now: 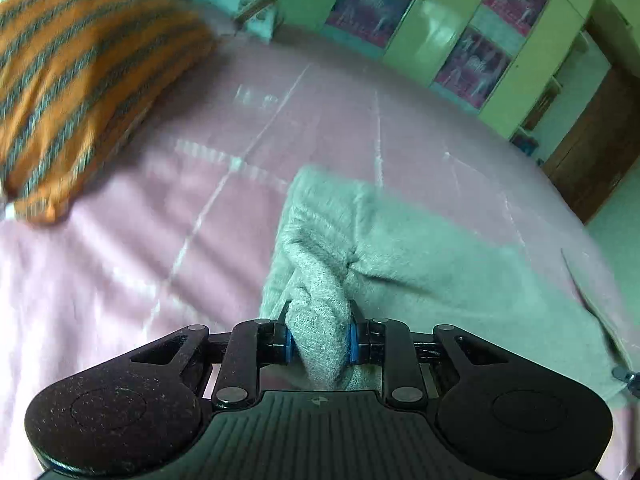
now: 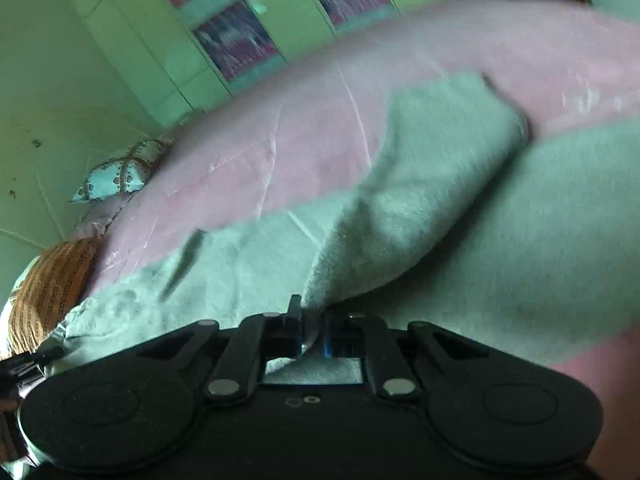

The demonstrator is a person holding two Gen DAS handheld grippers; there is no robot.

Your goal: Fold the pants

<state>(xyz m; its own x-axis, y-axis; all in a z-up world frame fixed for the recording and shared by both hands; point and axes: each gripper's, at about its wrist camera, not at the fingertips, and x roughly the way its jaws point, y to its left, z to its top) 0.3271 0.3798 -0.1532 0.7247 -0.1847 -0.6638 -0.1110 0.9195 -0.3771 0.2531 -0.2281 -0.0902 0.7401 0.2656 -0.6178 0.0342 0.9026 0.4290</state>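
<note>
Both views dim, with a green colour cast. Motion blur smears the striped pillow [image 1: 80,80] and the wardrobe doors [image 2: 224,40]. Fisheye curvature bends the edges; corners vignetted black. Soft sheen on the pink bedsheet [image 1: 240,140].

fuzzy matt knit pants [image 1: 384,248] on smooth pink cloth bedsheet [image 1: 120,272]

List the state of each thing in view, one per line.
Left gripper: shut on a bunched roll of the pants.
Right gripper: shut on a thin edge of the pants.
Pants: grey, partly spread on the bed, a fold lifted.
Bed: covered by a pink sheet.
Striped pillow: lying on the bed.
</note>
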